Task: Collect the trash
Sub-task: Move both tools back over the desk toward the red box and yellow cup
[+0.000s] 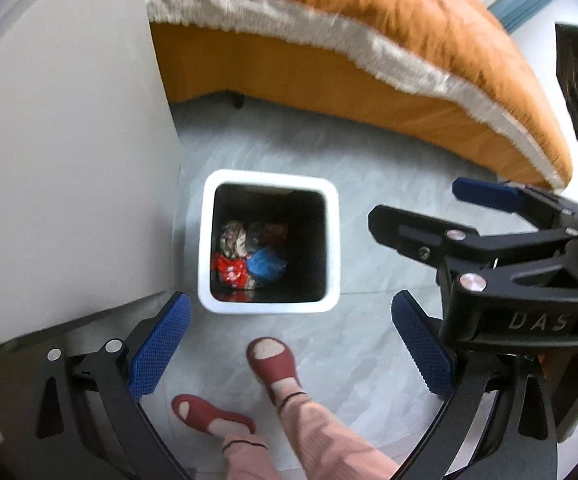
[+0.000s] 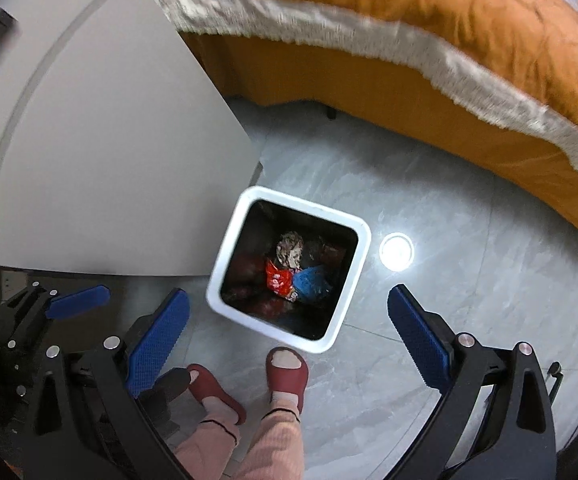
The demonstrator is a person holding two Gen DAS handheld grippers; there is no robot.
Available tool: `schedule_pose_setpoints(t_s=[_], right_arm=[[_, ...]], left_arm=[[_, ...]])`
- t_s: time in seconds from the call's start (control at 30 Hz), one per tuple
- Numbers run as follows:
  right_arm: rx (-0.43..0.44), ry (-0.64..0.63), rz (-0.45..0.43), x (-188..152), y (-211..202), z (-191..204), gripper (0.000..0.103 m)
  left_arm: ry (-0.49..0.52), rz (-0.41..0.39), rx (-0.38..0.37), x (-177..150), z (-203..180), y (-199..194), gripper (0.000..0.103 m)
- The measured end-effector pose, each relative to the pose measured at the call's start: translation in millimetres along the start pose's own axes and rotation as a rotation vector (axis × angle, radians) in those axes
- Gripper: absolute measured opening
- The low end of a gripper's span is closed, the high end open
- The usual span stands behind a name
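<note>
A white square trash bin [image 1: 205, 248] stands on the floor below both grippers; it also shows in the right wrist view [image 2: 225, 268]. Inside lie a red wrapper [image 1: 231, 271], a blue wrapper [image 1: 267, 266] and a crumpled patterned paper [image 1: 233, 240]. The same red wrapper [image 2: 278, 280], blue wrapper [image 2: 311, 282] and crumpled paper [image 2: 290, 249] show in the right wrist view. My left gripper [image 1: 289, 340] is open and empty above the floor near the bin. My right gripper [image 2: 289, 338] is open and empty above the bin's near edge; it also appears in the left wrist view [image 1: 417, 210].
A white table top [image 2: 109, 160] lies to the left of the bin. An orange bed with a white-fringed blanket [image 2: 429, 48] fills the back and right. The person's feet in red slippers [image 2: 287, 372] stand on the grey tile floor just before the bin.
</note>
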State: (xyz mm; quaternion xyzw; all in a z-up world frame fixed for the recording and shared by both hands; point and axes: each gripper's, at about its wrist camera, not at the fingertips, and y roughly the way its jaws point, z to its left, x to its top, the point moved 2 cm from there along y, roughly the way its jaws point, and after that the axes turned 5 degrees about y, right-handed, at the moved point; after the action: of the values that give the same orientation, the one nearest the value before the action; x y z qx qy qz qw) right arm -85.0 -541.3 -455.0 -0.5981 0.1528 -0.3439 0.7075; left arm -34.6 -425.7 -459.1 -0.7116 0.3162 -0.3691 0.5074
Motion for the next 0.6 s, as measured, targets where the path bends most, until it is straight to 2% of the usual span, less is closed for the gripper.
schedule_pose_setpoints(t_s=[0.17,0.27,0.37,0.47,0.6], right_arm=[[0.074,0.042,-0.085,5.2,-80.0,9.9,0.099],[0.091,0.026,-0.185,14.7,-137.0,25.8,0.099],[0.123,0.011,-0.258,23.4,-175.8,41.3,0.099],[0.183,-0.024,-0.346,34.9,-218.6,66.6,0.099],[0.230,-0.082,-0.410,46.5,-250.3,98.3,0.099]], left_arm=[[0.020,-0.110,-0.014,8.6,-25.5,-81.3,0.098],[0.033,-0.188,-0.009,13.8,-34.8,-128.2,0.098],[0.033,-0.282,-0.001,18.8,-38.8,-182.6,0.098],[0.022,-0.376,0.034,21.3,-34.5,-230.7,0.098],[-0.010,-0.464,0.102,21.7,-16.9,-281.6,0.098]])
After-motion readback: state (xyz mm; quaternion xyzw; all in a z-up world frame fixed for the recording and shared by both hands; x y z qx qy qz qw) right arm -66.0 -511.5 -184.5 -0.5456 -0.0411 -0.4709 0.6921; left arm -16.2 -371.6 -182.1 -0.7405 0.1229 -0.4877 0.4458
